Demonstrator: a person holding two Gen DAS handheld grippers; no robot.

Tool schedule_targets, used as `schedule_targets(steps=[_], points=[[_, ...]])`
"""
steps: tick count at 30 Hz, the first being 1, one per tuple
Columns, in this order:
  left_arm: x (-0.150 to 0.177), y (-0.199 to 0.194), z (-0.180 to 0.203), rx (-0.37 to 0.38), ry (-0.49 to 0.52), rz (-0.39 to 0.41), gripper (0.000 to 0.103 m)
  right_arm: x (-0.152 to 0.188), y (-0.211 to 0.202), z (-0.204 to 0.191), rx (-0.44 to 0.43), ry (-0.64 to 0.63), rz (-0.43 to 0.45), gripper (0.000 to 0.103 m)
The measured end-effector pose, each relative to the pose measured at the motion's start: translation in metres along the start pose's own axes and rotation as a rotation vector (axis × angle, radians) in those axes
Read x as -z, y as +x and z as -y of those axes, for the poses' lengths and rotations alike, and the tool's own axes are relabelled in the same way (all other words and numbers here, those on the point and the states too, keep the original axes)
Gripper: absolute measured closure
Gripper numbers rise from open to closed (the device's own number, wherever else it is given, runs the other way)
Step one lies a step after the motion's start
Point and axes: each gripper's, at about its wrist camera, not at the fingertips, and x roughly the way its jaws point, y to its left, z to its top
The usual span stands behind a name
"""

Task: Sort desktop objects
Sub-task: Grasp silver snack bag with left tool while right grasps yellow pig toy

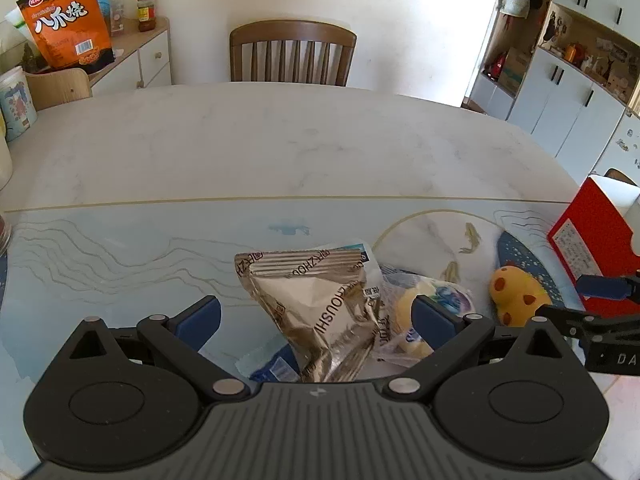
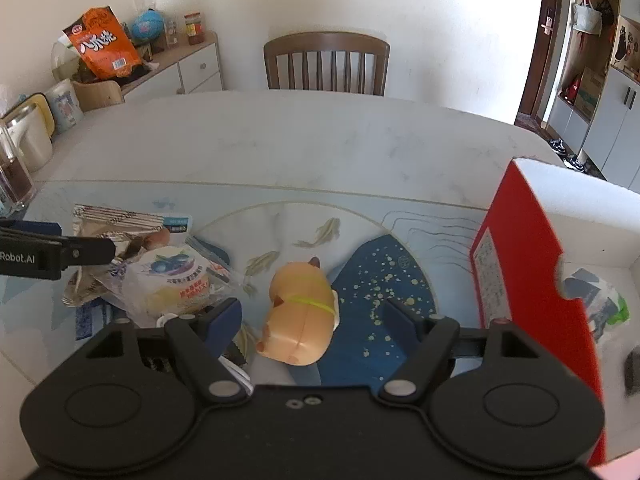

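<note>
Both grippers (image 1: 316, 314) (image 2: 314, 316) low, jaws wide.

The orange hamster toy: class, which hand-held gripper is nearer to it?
Right. The right hand-held gripper is open with the orange hamster toy between its fingers. The left hand-held gripper is open around the silver snack packet, with the toy off to its right.

**Bright daylight, blown-out doorway, fisheye bending**

Both views are lit brightly by daylight entering from the upper right, where the doorway (image 2: 532, 40) is washed out to plain white. A soft sheen is seen on the tabletop (image 1: 280, 140), and glare is caught on the silver foil packet (image 1: 316, 304). Straight lines are bent toward the frame edges, and dark corners are left by the lens. The red box (image 2: 520, 248) is rendered slightly blurred at the right edge.
</note>
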Motion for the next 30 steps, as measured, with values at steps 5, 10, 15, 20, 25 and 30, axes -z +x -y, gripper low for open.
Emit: schedule_targets(steps=[5, 10, 15, 20, 25, 30], points=[[-0.001, 0.01, -0.002, -0.01, 0.004, -0.006, 0.002, -0.001, 0.013, -0.003, 0.0, -0.002, -0.018, 0.028], [0.001, 0.015, -0.001, -0.025, 0.014, -0.015, 0.006, -0.001, 0.022, -0.005, 0.001, -0.01, -0.034, 0.03], [0.003, 0.018, -0.001, -0.04, 0.041, -0.004, 0.011, 0.0, 0.029, -0.005, 0.004, -0.007, -0.05, 0.032], [0.003, 0.02, -0.003, -0.04, 0.039, -0.003, 0.023, 0.0, 0.035, -0.003, 0.005, -0.004, -0.065, 0.037], [0.002, 0.021, -0.003, -0.032, 0.041, 0.001, 0.031, 0.0, 0.037, -0.004, 0.009, -0.001, -0.075, 0.046], [0.001, 0.021, -0.003, -0.018, 0.04, 0.0, 0.039, 0.0, 0.037, -0.005, 0.012, -0.002, -0.076, 0.055]])
